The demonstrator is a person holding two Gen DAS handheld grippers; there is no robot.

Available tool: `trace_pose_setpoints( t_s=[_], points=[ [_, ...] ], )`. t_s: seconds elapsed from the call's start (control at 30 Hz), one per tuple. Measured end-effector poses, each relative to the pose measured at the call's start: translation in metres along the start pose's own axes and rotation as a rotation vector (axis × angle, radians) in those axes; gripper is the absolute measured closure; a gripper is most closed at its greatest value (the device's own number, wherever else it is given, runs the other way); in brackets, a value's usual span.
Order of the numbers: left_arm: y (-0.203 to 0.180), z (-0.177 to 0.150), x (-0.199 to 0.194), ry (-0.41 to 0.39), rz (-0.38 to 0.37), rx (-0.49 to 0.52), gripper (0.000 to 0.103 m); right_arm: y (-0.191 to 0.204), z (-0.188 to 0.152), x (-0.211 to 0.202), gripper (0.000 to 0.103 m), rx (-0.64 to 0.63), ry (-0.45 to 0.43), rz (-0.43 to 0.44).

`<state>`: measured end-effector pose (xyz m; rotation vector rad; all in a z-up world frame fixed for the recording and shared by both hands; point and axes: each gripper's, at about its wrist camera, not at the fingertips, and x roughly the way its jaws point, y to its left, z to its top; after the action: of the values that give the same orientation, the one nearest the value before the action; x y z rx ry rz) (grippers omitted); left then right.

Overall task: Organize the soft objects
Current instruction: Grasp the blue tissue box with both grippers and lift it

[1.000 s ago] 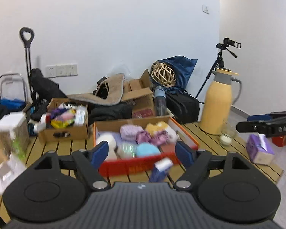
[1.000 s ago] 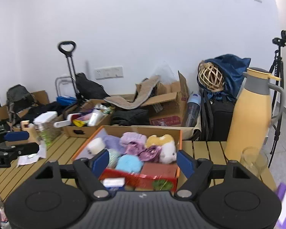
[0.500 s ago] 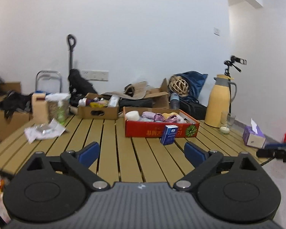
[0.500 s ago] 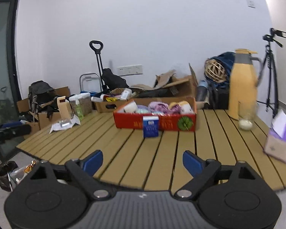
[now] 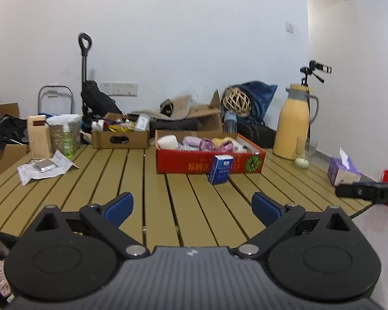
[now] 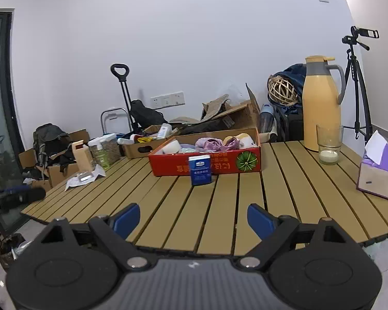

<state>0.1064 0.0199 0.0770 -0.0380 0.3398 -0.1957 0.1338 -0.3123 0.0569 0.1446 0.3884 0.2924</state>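
Both my wrist views: even, soft indoor light with faint shadows, sharp focus at centre, strong fisheye bending and dark vignetting at my corners, no glare.

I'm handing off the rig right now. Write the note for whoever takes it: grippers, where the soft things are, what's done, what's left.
Left gripper: jaws opening, nothing between them, held over the near edge of the slatted table.
Right gripper: open, empty, also at the near edge.
Soft objects: heaped in the red box mid-table, unsorted as far as can be seen.
Small blue box: upright on the table against the red box's front.
Purple tissue box: at the right edge.
Done: nothing visibly sorted.
Left: reach in and organize the soft items.
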Motion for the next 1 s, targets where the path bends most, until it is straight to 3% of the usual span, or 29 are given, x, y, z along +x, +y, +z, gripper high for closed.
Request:
trace_pose_setpoints(
  t_s=[0.07,0.23,0.33,0.5,0.63,0.7,0.83,1.0],
  points=[
    [0.0,0.003,0.022,0.012,-0.002,-0.002,0.003,-0.005,0.006,0.023,0.014,0.007,0.011,-0.002],
    [0.009,0.012,0.089,0.052,0.01,-0.028,0.005,-0.008,0.03,0.095,0.036,-0.012,0.041,0.053],
    [0.022,0.023,0.137,0.1,0.019,-0.067,0.014,-0.005,0.046,0.147,0.049,-0.012,0.072,0.056],
    [0.036,0.039,0.211,0.136,0.023,-0.031,0.022,0.007,0.076,0.229,0.052,-0.033,0.089,0.085],
    [0.046,0.045,0.264,0.188,0.022,-0.067,0.026,0.015,0.085,0.291,0.052,-0.083,0.112,0.01],
    [0.048,0.046,0.287,0.207,0.01,-0.07,0.026,0.015,0.08,0.314,0.058,-0.127,0.133,-0.043],
    [0.036,0.042,0.318,0.244,-0.053,-0.042,0.027,-0.011,0.068,0.298,0.057,-0.115,0.116,-0.052],
    [0.017,0.033,0.345,0.316,-0.213,-0.098,0.035,-0.066,0.055,0.266,0.055,0.058,0.134,-0.095]
  ],
)
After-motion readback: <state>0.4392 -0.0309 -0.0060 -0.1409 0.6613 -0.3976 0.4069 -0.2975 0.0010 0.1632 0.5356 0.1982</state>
